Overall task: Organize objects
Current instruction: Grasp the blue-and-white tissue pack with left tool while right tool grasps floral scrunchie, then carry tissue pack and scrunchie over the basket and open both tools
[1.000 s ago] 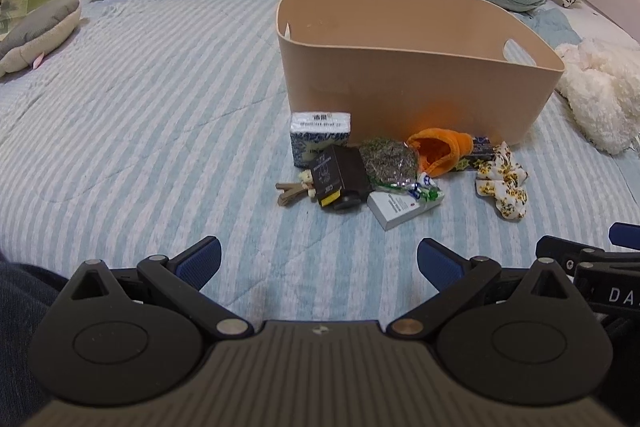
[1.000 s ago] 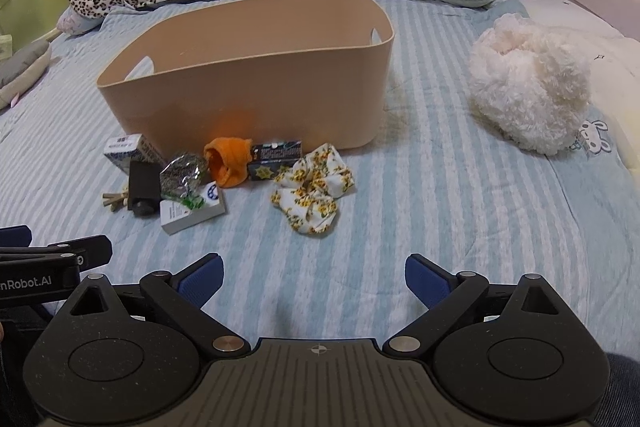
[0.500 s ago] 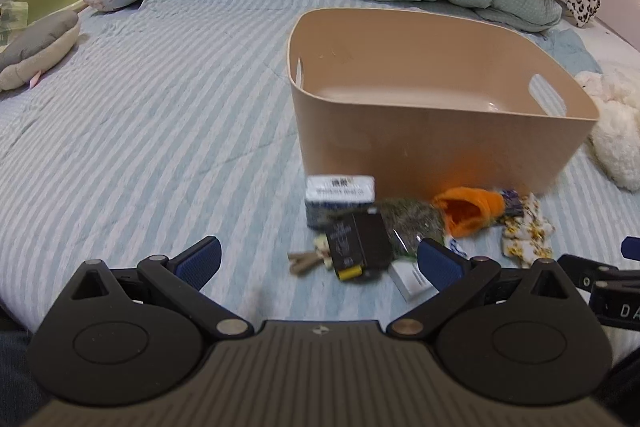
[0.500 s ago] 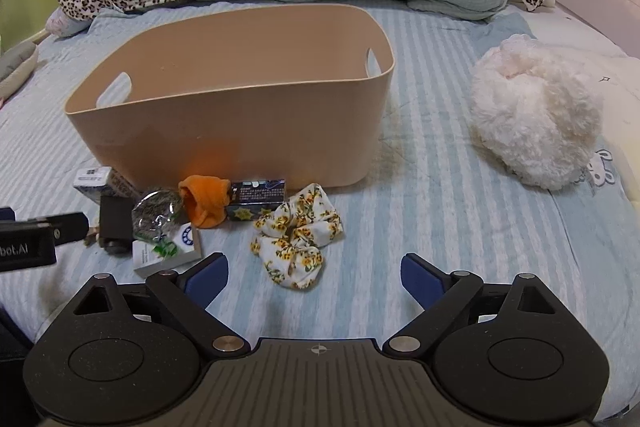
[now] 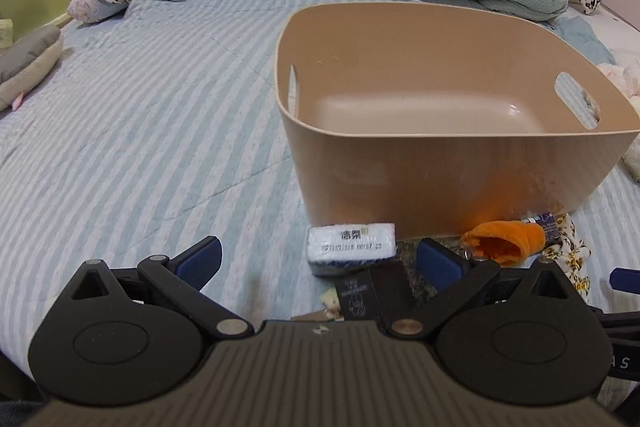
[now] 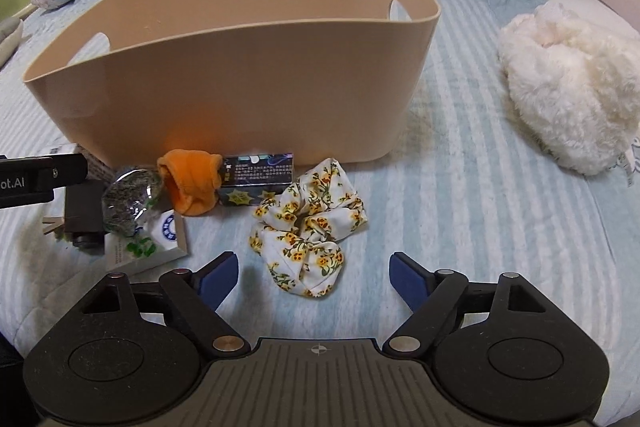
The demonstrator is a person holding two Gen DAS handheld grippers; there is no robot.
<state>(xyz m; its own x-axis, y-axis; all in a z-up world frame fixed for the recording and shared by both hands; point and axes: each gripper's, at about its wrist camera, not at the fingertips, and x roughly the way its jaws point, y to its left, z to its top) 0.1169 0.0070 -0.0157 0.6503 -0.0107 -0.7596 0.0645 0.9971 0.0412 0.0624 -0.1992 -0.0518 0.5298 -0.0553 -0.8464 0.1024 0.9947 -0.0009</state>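
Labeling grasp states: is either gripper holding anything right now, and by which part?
Nothing held. Left gripper is open above the tissue pack; right gripper is open around the floral scrunchie, not closed on it.

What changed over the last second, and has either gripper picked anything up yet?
Both grippers moved forward toward the pile. The left gripper now brackets the tissue pack; the right gripper closes in on the floral scrunchie. Both stayed open, holding nothing. The items and tan bin haven't moved.

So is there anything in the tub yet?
No, the left wrist view looks down into the tub and shows only its bare floor; the small items, like the orange cloth, all lie on the bed in front of it.
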